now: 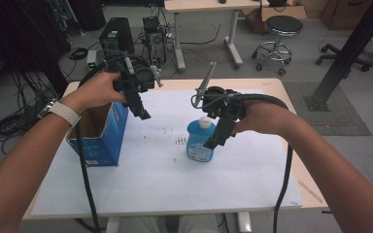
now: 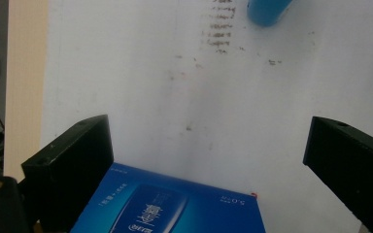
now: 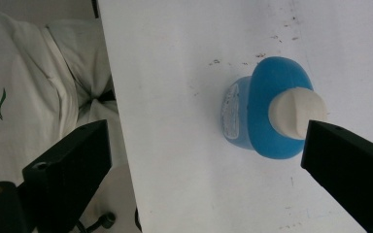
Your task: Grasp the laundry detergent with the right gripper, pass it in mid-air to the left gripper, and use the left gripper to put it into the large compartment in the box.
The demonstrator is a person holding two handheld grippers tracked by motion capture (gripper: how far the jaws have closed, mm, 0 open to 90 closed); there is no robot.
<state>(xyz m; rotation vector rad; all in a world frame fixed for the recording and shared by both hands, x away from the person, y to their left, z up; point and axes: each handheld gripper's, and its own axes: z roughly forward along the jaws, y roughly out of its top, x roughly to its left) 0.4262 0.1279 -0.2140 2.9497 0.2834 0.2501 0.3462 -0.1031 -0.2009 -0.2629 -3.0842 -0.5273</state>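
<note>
A blue bottle (image 1: 200,144) with a white cap (image 1: 204,121) stands upright near the middle of the white table cover (image 1: 165,179). My right gripper (image 1: 215,139) hangs just right of it and slightly above, pointing down. In the right gripper view its jaws stand wide apart and the bottle (image 3: 260,114) lies below, close to the right jaw; right gripper (image 3: 204,150) open. An open blue carton (image 1: 101,132) stands at the table's left. My left gripper (image 1: 142,113) hovers beside its upper right edge, open and empty (image 2: 209,145), with the carton's printed side (image 2: 175,208) under it.
Dark scuff marks (image 1: 180,141) dot the cover left of the bottle. Past the far edge stand computer towers (image 1: 116,35), cables, a stool (image 1: 282,26) and another table. A black slanted post (image 1: 349,48) rises at the right.
</note>
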